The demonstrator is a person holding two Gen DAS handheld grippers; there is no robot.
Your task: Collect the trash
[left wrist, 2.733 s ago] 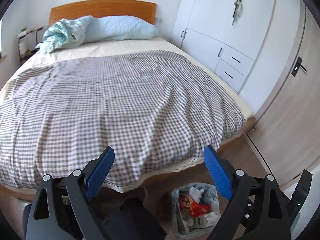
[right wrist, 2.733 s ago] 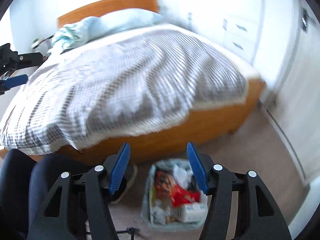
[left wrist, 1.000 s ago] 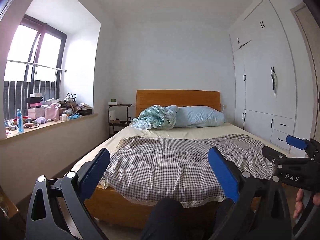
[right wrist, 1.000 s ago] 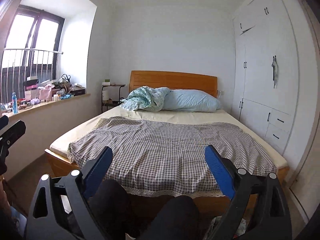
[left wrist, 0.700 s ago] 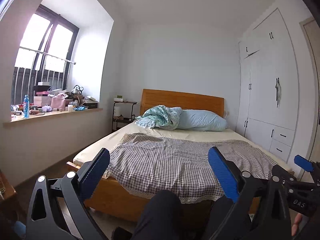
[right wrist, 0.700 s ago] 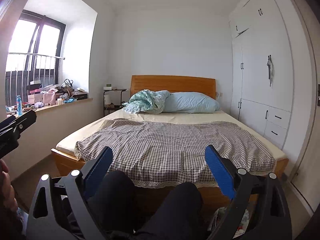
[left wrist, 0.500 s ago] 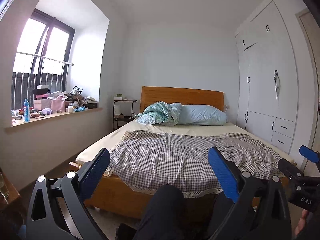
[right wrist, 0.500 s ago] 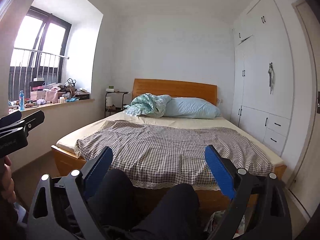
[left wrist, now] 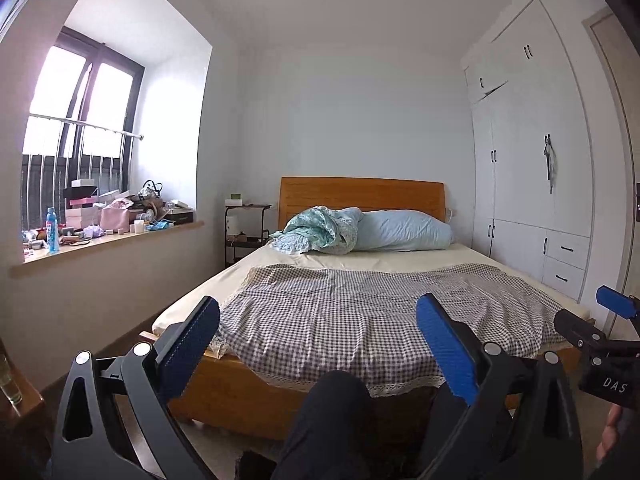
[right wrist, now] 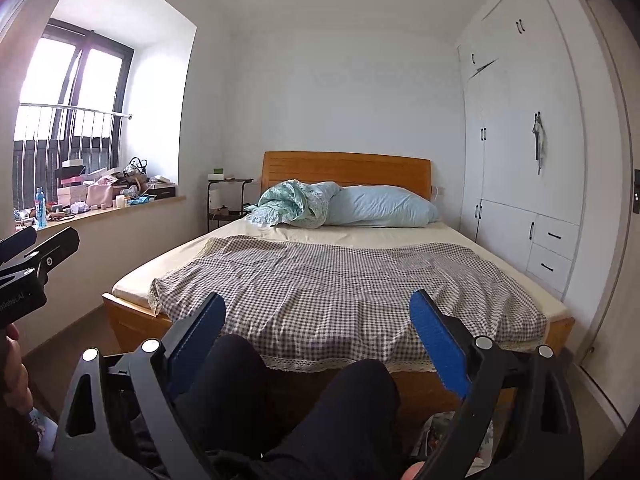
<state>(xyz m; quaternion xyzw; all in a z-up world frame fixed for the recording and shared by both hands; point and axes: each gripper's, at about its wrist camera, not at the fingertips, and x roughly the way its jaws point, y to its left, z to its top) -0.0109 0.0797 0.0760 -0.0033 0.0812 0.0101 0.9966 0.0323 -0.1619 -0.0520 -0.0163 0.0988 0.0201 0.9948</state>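
Bedroom, checked blanket (left wrist: pixel 360 308) over wooden bed (right wrist: pixel 132 324); left gripper (left wrist: pixel 318 340) and right gripper (right wrist: pixel 318 330) both spread wide, grasping nothing, raised level toward headboard (left wrist: pixel 362 196)

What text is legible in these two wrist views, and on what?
"DAS" on the body of the right gripper, seen from the left wrist camera.
White lettering on the left gripper body: cut off, unreadable.
Blue bottle label and windowsill boxes: too small to read.
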